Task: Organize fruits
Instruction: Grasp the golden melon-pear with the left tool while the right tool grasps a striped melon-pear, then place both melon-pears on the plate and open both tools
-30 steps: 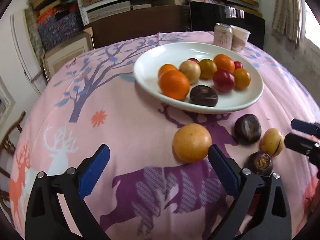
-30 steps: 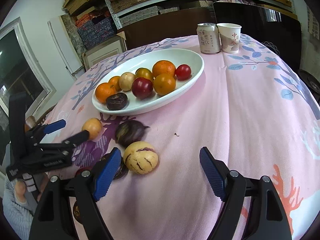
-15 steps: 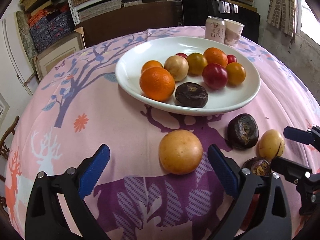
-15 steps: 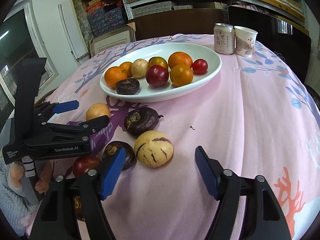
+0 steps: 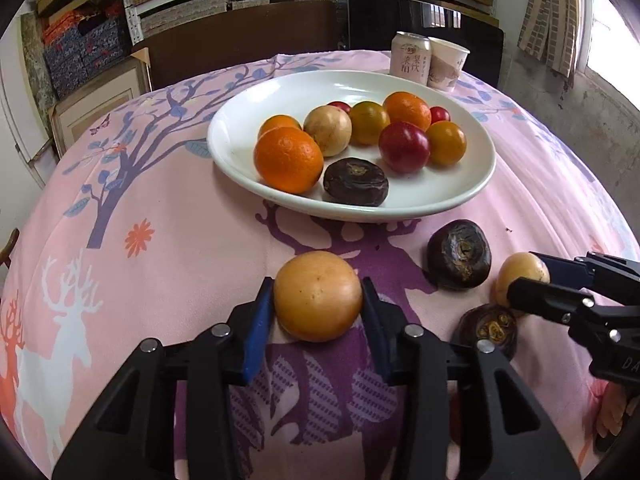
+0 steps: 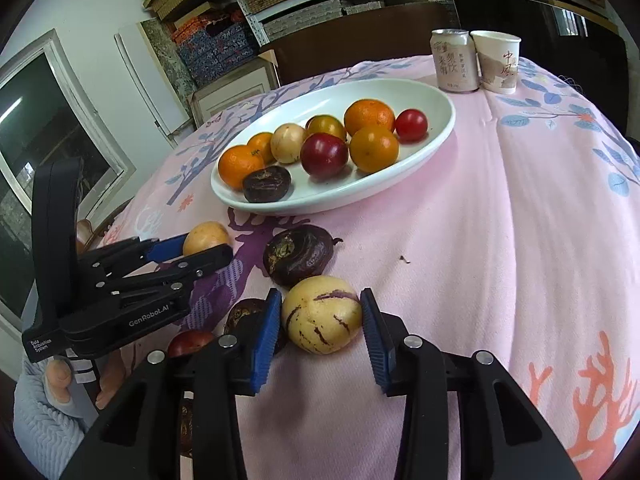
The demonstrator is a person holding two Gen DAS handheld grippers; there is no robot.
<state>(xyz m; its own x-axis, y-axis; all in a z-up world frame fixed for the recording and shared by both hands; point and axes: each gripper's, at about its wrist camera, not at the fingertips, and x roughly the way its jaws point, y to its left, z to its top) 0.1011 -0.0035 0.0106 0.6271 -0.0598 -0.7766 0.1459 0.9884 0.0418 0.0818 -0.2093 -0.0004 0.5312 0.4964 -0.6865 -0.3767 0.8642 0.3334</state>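
Left gripper (image 5: 318,306) jaws closing, pads against the tan round fruit (image 5: 318,296) sitting squarely between them on the cloth. Right gripper (image 6: 320,320) closing likewise on the striped yellow fruit (image 6: 322,314). White plate (image 5: 476,188) lies straight ahead of both, near.

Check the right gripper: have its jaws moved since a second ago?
Yes. The right gripper was wide open, its left pad beside the striped melon; its jaws are closing, and both pads now press that melon, which lies on the cloth.

"GenRobot.AI", "Data Acquisition System" on left hand-held gripper (image 6: 208,249); can (image 6: 454,60) Chinese characters unclear.
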